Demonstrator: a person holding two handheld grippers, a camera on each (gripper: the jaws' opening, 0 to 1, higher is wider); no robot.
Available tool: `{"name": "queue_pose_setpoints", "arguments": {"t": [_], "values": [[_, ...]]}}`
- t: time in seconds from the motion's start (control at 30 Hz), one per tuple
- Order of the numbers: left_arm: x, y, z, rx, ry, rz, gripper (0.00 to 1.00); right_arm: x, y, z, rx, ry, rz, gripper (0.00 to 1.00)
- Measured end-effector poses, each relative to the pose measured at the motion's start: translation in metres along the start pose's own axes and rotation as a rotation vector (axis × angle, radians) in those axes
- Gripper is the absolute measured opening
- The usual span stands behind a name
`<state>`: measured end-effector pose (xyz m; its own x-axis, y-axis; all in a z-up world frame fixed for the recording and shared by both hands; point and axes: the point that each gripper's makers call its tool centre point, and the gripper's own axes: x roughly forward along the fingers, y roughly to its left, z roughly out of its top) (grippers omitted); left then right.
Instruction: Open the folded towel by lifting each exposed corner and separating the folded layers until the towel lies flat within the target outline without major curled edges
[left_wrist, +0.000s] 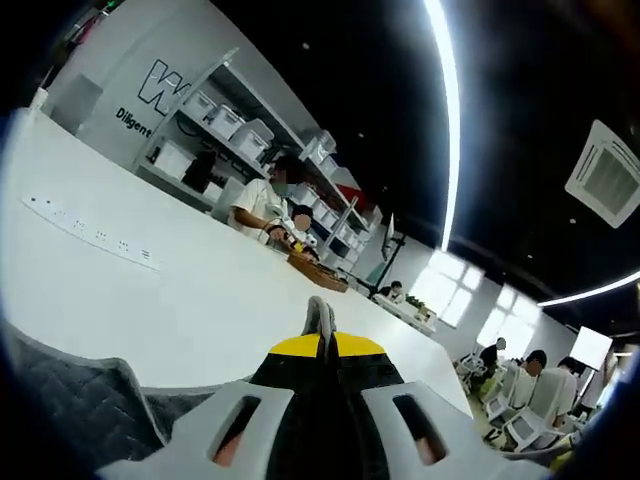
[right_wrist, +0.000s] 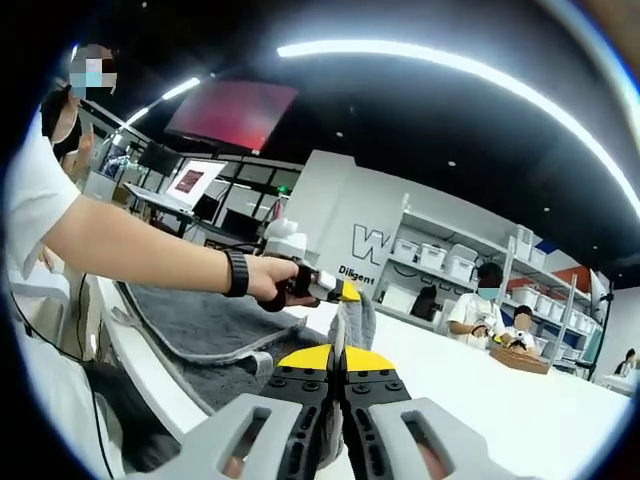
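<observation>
Right gripper view, both tools (right_wrist: 341, 345) clamping towel (right_wrist: 215, 325)

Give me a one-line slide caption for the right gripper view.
Both hand-held grippers, left and right, pinch the grey quilted fabric towel and lift it above the white table.

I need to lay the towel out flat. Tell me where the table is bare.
Bare white table runs from the grey towel out to the strip of marks and on toward the wooden tray. It is crowded near the left tool, where the towel is bunched.
</observation>
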<state>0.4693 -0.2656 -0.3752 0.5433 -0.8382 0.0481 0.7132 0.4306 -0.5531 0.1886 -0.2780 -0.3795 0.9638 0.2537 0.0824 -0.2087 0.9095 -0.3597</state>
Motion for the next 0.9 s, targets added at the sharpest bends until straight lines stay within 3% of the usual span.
{"name": "queue_pose_setpoints", "arguments": {"t": [0.27,0.9], "values": [[0.005,-0.003,0.001,0.007,0.001,-0.007,0.00,-0.001,-0.003,-0.004,-0.004,0.006,-0.007,0.00],[0.020,-0.008,-0.017,-0.006,0.025,-0.002,0.00,-0.009,-0.016,-0.016,-0.024,0.032,-0.046,0.00]]}}
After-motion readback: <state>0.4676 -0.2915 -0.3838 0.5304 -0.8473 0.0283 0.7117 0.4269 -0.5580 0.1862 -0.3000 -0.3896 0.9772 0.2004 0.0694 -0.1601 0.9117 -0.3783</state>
